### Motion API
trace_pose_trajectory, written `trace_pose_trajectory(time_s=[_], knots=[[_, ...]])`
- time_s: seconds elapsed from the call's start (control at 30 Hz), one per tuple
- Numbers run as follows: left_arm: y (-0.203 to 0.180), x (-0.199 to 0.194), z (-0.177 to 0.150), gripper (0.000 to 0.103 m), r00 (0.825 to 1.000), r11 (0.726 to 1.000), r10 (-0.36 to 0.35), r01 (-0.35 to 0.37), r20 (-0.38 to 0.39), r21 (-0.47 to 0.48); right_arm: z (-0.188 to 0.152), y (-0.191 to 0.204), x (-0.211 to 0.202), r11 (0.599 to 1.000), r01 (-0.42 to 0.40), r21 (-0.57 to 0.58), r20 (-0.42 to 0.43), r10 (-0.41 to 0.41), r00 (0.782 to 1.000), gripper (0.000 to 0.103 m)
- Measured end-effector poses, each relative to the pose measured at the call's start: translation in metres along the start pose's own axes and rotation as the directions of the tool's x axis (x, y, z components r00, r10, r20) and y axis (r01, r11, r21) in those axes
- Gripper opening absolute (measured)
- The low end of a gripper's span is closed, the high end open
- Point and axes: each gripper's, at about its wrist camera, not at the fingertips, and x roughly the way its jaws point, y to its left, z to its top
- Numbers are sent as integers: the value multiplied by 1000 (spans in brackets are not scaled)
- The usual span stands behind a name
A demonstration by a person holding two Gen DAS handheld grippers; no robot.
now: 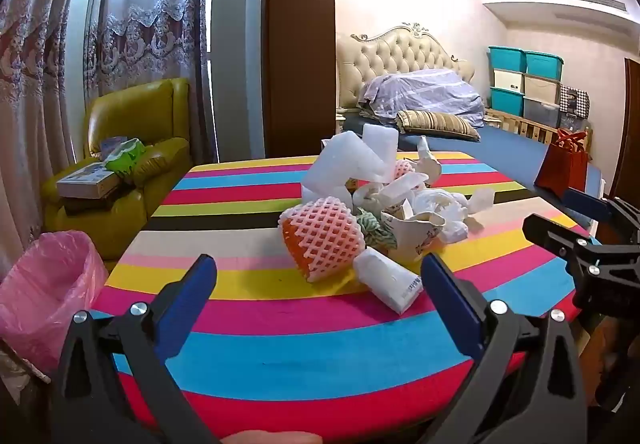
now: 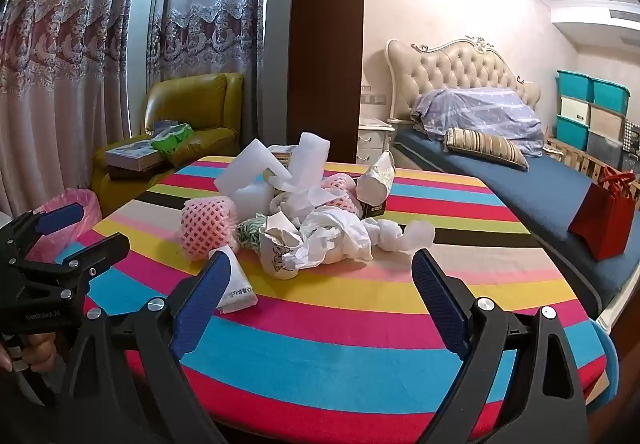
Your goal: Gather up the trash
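**Both grippers spread wide over a striped tabletop of trash**

The left gripper (image 1: pixel 318 276) and right gripper (image 2: pixel 322 272) hang released, nothing between their ribbed blue pads. Just beyond, mid-tabletop (image 1: pixel 320 356), lies the trash pile (image 1: pixel 372 204) — a pink foam fruit net (image 1: pixel 320 236), white foam blocks (image 1: pixel 352 160), crumpled paper (image 2: pixel 336 240), a torn paper cup (image 1: pixel 412 232). The left view alone shows fully the pink-lined bin (image 1: pixel 48 284) off the tabletop's left edge — the right view shows a hand (image 2: pixel 38 356) gripping the left handle.

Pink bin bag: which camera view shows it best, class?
The left wrist view: the pink bin bag shows its open mouth beside the table. In the right wrist view the left hand-held gripper partly hides it.
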Motion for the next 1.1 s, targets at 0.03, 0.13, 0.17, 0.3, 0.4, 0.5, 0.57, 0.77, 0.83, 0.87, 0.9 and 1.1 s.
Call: trace_pose_trajectory(time_s=[0.03, 0.13, 0.17, 0.3, 0.4, 0.5, 0.57, 0.77, 0.83, 0.87, 0.9, 1.1], knots=[[0, 0, 0, 99, 1000, 1000, 2, -2, 0, 2, 0, 0, -1, 1000, 2, -2, 11, -2, 1000, 86], [0, 0, 0, 99, 1000, 1000, 2, -2, 1, 4, -1, -1, 0, 1000, -4, 4, 9, 4, 1000, 86], [0, 0, 0, 99, 1000, 1000, 2, -2, -1, 4, -1, -1, 1, 1000, -8, 9, 6, 8, 1000, 86], [-2, -2, 3, 99, 1000, 1000, -1, 1, -6, 1, -1, -1, 0, 1000, -2, 11, 16, 2, 1000, 86], [-1, -2, 2, 99, 1000, 1000, 0, 0, -7, 4, 0, 0, 1, 1000, -2, 9, 13, 2, 1000, 86], [-2, -1, 2, 99, 1000, 1000, 3, -3, -8, 6, 0, 1, 1, 1000, 2, 8, 13, -2, 1000, 86], [-3, -1, 2, 99, 1000, 1000, 2, -2, -8, 5, -2, -3, -1, 1000, 5, 8, 15, -5, 1000, 86], [-1, 1, 3, 99, 1000, 1000, 0, 0, -10, 5, -1, -3, -1, 1000, -1, 13, 14, 1, 1000, 86], [-1, 1, 2, 99, 1000, 1000, 0, 0, -10, 5, -3, -2, 2, 1000, -1, 13, 11, 1, 1000, 86], [0, 1, 3, 99, 1000, 1000, 1, -1, -10, 4, -4, -1, 3, 1000, 0, 13, 12, 0, 1000, 86], [0, 1, -1, 99, 1000, 1000, 0, 0, -9, 4, -4, -1, 3, 1000, 0, 14, 11, 0, 1000, 86], [1, 1, -3, 99, 1000, 1000, 0, 0, -10, 1, -8, 1, 7, 1000, 2, 17, 9, -2, 1000, 86]])
